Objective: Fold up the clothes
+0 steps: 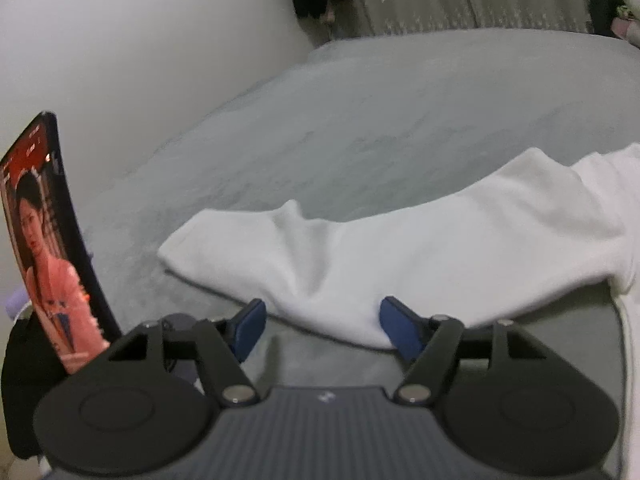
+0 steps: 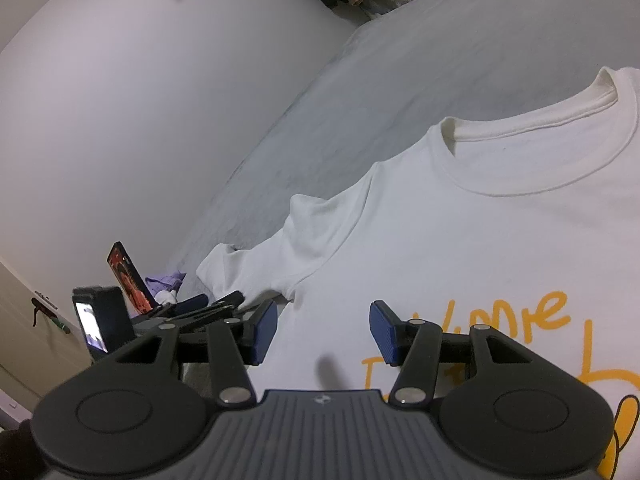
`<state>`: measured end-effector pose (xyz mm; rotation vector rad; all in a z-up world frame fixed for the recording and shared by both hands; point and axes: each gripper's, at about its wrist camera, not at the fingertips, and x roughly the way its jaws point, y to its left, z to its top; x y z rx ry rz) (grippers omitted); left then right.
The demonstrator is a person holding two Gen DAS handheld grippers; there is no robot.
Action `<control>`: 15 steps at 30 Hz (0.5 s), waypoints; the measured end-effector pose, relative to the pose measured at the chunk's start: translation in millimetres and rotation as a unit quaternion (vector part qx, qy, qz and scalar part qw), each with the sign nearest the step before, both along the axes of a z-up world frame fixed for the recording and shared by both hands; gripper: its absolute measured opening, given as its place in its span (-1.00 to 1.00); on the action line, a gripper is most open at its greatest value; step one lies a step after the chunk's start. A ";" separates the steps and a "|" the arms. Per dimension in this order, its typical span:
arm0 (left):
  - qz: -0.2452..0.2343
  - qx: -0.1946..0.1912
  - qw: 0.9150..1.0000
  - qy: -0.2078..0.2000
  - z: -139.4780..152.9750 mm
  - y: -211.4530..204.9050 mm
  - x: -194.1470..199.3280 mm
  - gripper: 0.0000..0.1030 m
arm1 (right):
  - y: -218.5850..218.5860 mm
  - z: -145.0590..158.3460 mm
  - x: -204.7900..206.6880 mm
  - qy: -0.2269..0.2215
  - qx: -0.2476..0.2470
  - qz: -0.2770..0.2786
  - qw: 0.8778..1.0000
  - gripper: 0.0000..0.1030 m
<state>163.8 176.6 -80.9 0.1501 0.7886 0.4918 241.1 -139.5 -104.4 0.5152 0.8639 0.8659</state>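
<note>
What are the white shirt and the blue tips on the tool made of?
Shirt: looks like soft knit cotton, matte, judging by its limp wrinkles, ribbed collar and stitched seams; the exact fibre can't be told. Blue tips: probably rubber or soft plastic, dull finish with fine ridges. The arms holding them look like hard black plastic.

A T-shirt [image 2: 460, 248] lies flat on the bed [image 1: 360, 128] before me, its collar [image 2: 532, 132] at the far end, one sleeve [image 1: 320, 256] stretched leftward. Left of that sleeve a phone [image 1: 48, 240] stands propped by the wall [image 2: 140, 100].
</note>
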 end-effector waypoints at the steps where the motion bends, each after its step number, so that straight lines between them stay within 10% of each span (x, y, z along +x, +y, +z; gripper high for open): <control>1: 0.005 -0.005 1.000 -0.008 7.1 4.8 1.1 0.26 | 0.0 -0.2 0.0 0.000 0.001 0.000 1.000 0.01; 8: 0.063 -0.045 0.995 -0.058 45.5 46.2 40.9 0.17 | 1.6 -1.2 0.3 0.000 0.001 0.001 1.000 0.01; 15: 0.208 -0.105 0.972 -0.033 42.4 111.6 98.3 -0.06 | 3.3 -1.6 -0.3 0.000 -0.001 0.001 1.000 0.01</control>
